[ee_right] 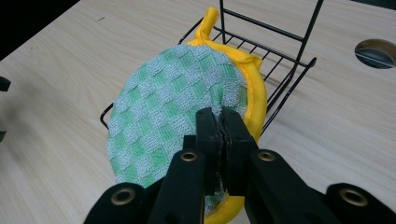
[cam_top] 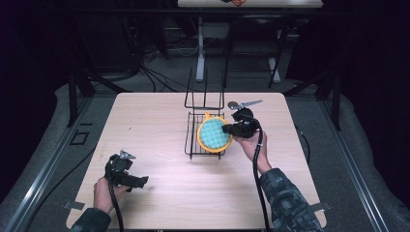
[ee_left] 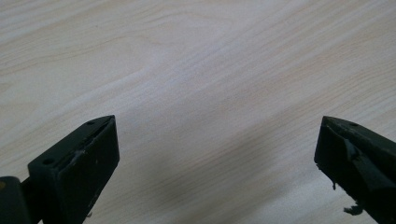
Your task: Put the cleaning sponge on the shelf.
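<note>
High view: a pale wooden table [cam_top: 159,193] sits in a dark room above a grey floor [cam_top: 169,77] strewn with cables, a second table's legs at upper centre. Right of centre, the right gripper [cam_top: 227,129] pinches the edge of a round green-checked, yellow-rimmed pot holder [cam_top: 212,134], tilted on edge with its face toward frame left and its loop pointing up, over a black wire rack [cam_top: 205,126]. At lower left, the left gripper [cam_top: 140,181] rests with jaws spread wide, nothing between them.

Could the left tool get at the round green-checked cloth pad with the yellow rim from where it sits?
Probably yes. The left tool is open, holding nothing, with bare table between it and the pad, though the right tool already grips the pad over the black wire rack.
</note>
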`<state>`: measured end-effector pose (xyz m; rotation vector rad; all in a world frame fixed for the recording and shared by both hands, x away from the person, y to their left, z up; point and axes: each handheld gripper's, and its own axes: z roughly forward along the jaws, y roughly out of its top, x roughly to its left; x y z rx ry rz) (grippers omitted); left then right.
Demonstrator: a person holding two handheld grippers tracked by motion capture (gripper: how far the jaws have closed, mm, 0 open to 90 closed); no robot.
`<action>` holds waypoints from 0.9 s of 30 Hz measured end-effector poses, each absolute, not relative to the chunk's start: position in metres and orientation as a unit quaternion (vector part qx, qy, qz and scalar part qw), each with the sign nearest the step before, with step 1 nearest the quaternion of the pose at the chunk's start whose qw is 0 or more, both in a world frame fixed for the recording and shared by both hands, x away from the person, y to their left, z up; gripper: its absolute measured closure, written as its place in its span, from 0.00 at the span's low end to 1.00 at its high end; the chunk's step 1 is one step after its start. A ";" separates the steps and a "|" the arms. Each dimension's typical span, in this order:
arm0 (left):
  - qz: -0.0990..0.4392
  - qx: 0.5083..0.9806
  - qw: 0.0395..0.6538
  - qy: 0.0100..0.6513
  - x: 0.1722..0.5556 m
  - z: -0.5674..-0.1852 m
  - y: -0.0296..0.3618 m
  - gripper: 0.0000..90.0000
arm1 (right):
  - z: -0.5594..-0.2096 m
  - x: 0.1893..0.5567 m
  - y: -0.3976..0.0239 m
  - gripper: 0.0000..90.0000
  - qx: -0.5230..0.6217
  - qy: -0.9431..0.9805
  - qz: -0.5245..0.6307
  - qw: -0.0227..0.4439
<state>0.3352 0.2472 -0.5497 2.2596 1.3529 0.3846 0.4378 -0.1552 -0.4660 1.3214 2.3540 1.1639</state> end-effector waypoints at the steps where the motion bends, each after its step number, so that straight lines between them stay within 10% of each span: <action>1: 0.140 0.825 0.238 0.494 0.335 -0.550 0.247 0.00 | -0.468 0.439 -0.154 0.98 0.450 0.795 0.395 0.100; 27: 0.138 0.825 0.238 0.494 0.336 -0.551 0.247 0.00 | -0.503 0.456 -0.133 0.97 0.518 0.755 0.391 0.091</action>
